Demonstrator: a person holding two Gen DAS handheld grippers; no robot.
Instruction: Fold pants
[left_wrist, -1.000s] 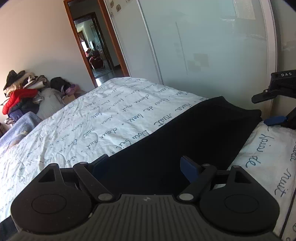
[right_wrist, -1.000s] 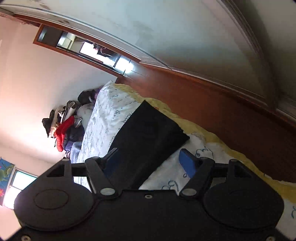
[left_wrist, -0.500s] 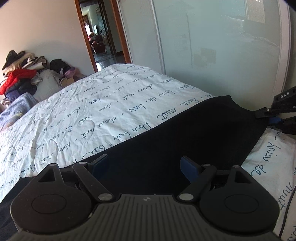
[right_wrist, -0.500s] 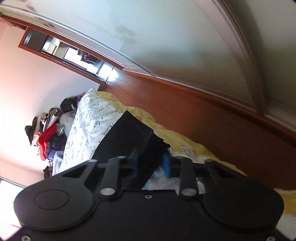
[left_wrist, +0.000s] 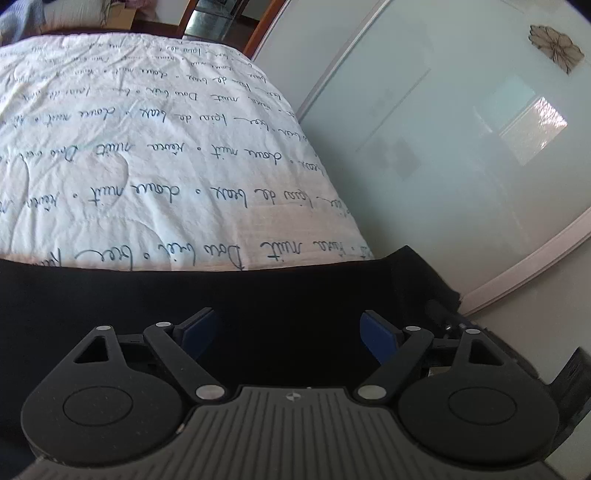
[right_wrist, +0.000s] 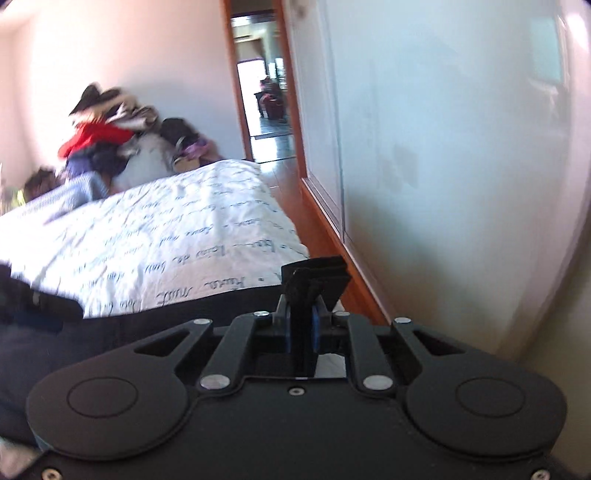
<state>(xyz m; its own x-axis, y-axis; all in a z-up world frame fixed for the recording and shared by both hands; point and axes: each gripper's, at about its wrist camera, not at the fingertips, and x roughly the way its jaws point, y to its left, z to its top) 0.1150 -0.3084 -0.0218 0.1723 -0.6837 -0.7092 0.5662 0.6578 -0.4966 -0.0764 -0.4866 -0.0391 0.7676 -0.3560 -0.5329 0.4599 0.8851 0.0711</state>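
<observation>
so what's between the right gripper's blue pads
A bunched corner of the black pants, pinched as the right gripper closes on it; the right wrist view shows this.

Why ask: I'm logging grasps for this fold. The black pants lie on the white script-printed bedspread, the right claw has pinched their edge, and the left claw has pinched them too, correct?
Not quite: the left claw is open over the black pants, pinching nothing, as the left wrist view shows. The rest holds: the right claw is pinching their edge, closing on it, on the bedspread.
</observation>
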